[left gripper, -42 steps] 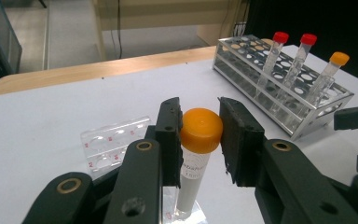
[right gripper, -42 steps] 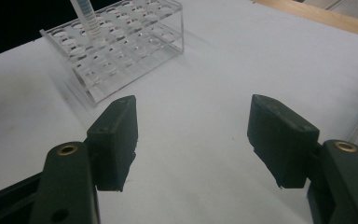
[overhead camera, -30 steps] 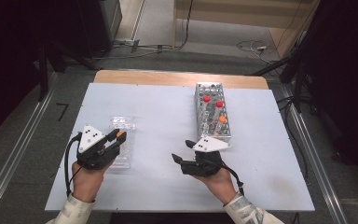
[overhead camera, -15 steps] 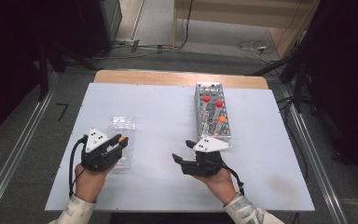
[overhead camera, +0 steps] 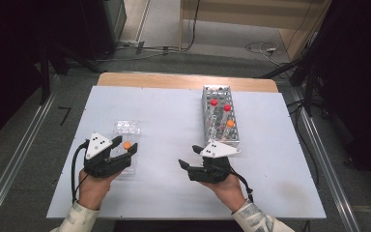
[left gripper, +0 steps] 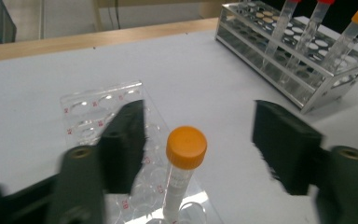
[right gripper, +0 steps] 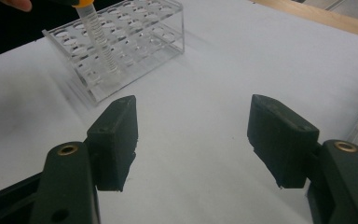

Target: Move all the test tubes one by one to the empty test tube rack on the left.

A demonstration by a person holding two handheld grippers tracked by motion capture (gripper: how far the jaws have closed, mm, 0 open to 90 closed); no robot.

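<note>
Lower left of the high view, an orange-capped tube (left gripper: 182, 173) is standing upright in the clear rack (overhead camera: 126, 129), between the left gripper's (overhead camera: 125, 153) just-opening jaws, untouched. Lower centre, the right gripper (right gripper: 193, 140) is hovering, jaws spread, empty. Farther off, the metal rack (overhead camera: 220, 121) is holding capped tubes.

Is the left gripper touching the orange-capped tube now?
Apart. The left gripper view shows the left gripper open, with table showing between each pad and the orange-capped tube.
</note>
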